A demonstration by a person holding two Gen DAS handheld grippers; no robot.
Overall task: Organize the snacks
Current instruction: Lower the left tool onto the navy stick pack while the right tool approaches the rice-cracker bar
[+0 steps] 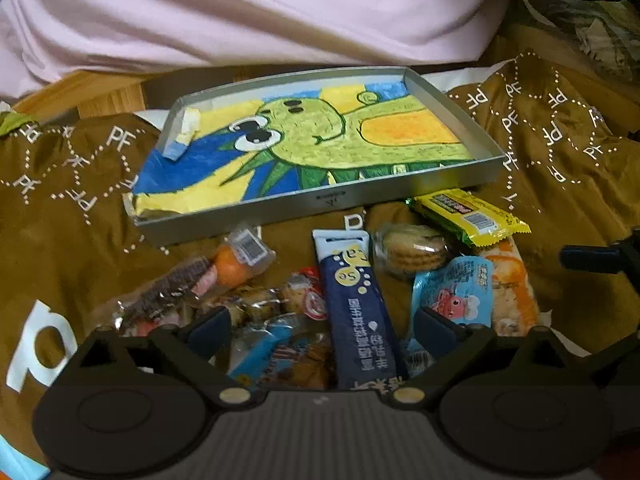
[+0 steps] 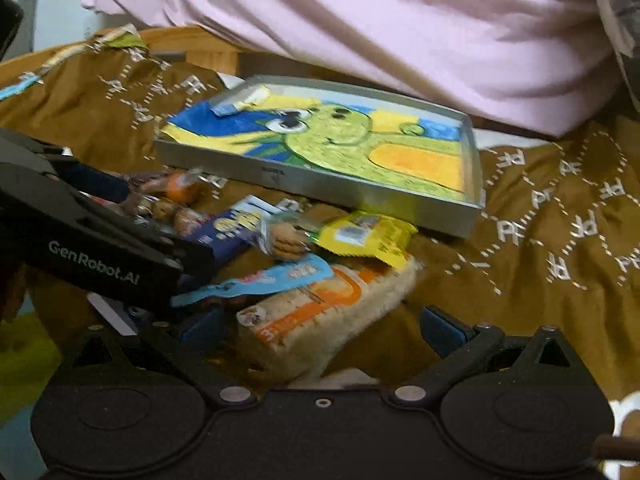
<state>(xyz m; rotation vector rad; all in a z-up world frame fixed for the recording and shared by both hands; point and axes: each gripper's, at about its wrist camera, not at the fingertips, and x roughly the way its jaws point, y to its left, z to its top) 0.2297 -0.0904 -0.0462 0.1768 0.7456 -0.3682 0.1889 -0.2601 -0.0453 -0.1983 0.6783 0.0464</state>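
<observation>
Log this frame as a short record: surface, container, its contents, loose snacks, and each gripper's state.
surface: brown printed cloth
container: shallow grey tray lined with a cartoon drawing, beyond the snacks
tray contents: no snacks inside
loose snacks: navy pack, yellow pack, light blue pack, orange-and-white pack, wrapped cookies, several more to the left
left gripper: open over the pile, holding nothing
right gripper: open, straddling the orange-and-white pack

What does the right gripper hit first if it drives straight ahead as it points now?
Probably the orange-and-white snack pack, lying between the open jaws of the right gripper. Depth is unclear.
</observation>
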